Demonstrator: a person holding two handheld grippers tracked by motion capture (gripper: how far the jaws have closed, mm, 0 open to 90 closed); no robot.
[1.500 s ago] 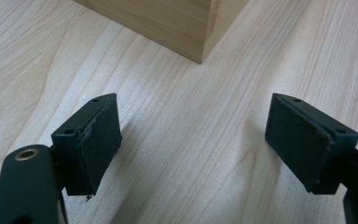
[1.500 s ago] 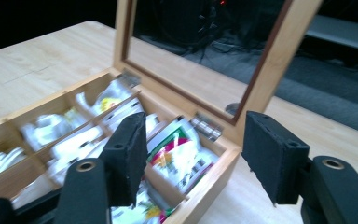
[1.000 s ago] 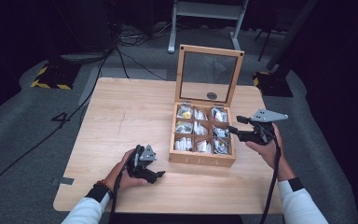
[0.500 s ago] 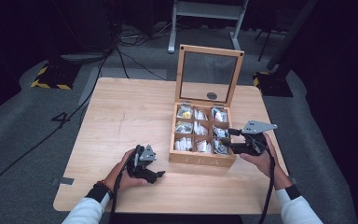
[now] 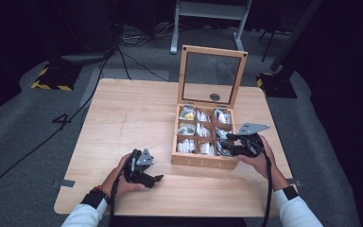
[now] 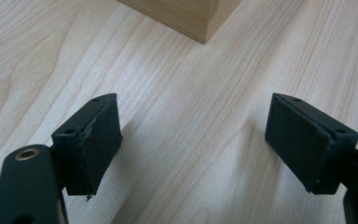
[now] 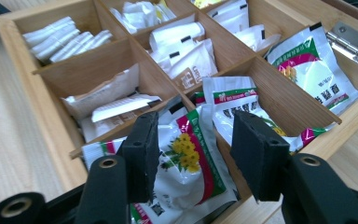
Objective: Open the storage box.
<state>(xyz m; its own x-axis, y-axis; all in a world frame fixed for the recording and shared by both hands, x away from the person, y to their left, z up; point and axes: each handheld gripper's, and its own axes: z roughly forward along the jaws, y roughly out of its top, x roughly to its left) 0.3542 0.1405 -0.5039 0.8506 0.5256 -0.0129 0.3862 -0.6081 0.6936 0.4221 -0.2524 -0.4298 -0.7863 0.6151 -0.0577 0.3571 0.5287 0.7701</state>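
Sitting at the right half of the table: a wooden box with its glass lid standing upright, nine compartments showing, all holding small packets.

Lying in the box's near right corner compartment: a flowered packet (yellow flowers, green and red border), slanting up between the right gripper's jaws. Resting in the compartments beyond: a similar printed packet, another by the metal hinge, and plain white sachets in the others.

Hovering just over that corner compartment: the right gripper, jaws parted on either side of the flowered packet and not visibly pressing on it, so released rather than clenched. Seen from the high view, reaching in at the box's right front corner, with the hand behind it.

Resting on the table near the box's left front corner: the left gripper (also at from above), jaws spread wide, grasping nothing, bare wood between the pads. Wrapping around it from below: the left hand, a bead bracelet at the wrist.
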